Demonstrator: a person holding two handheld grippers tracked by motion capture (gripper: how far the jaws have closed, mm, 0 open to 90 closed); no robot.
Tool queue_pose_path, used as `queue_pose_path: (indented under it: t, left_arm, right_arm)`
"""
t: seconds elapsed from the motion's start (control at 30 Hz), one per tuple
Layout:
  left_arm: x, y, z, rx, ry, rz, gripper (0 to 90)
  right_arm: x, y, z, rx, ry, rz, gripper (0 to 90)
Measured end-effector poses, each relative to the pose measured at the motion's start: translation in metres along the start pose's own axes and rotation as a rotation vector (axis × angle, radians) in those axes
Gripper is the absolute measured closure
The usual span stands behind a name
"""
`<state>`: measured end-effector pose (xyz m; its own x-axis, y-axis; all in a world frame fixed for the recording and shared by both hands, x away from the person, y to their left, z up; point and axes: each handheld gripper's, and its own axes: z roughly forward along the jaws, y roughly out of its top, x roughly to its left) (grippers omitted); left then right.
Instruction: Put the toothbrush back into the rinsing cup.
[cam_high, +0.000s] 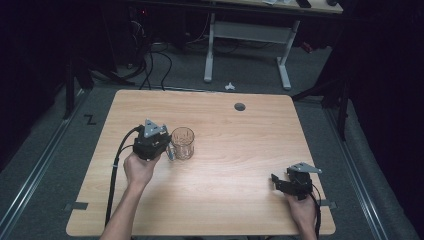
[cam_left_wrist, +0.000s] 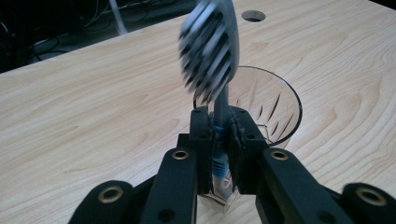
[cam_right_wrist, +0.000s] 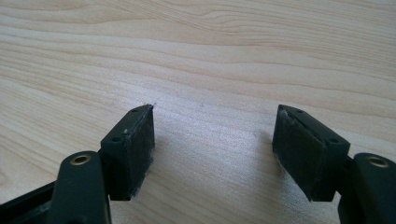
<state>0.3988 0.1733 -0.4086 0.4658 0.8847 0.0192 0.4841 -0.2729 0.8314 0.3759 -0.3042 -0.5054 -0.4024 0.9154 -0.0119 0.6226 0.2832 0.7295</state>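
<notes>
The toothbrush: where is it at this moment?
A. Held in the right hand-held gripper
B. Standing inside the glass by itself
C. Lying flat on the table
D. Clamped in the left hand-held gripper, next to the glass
D: the left hand-held gripper is shut on the toothbrush handle, bristle head up, just in front of the glass; the right hand-held gripper is open over bare table.

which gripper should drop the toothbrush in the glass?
Left. The left gripper is already shut on the toothbrush, right beside the glass. The right gripper is open, far off.
</notes>
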Motion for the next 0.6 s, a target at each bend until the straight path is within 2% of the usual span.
queue_pose_path:
  t: [0.37,0.6]
  left_arm:
    - [0.001,-0.0026,0.0032,0.018,-0.005,0.003,80.9]
    - [0.0043,-0.003,0.0034,0.017,-0.024,-0.019,80.4]
  right_arm:
    - [-0.0001,0.0,-0.0001,0.0,0.001,0.001,30.0]
    - [0.0,0.0,0.0,0.0,0.0,0.0,30.0]
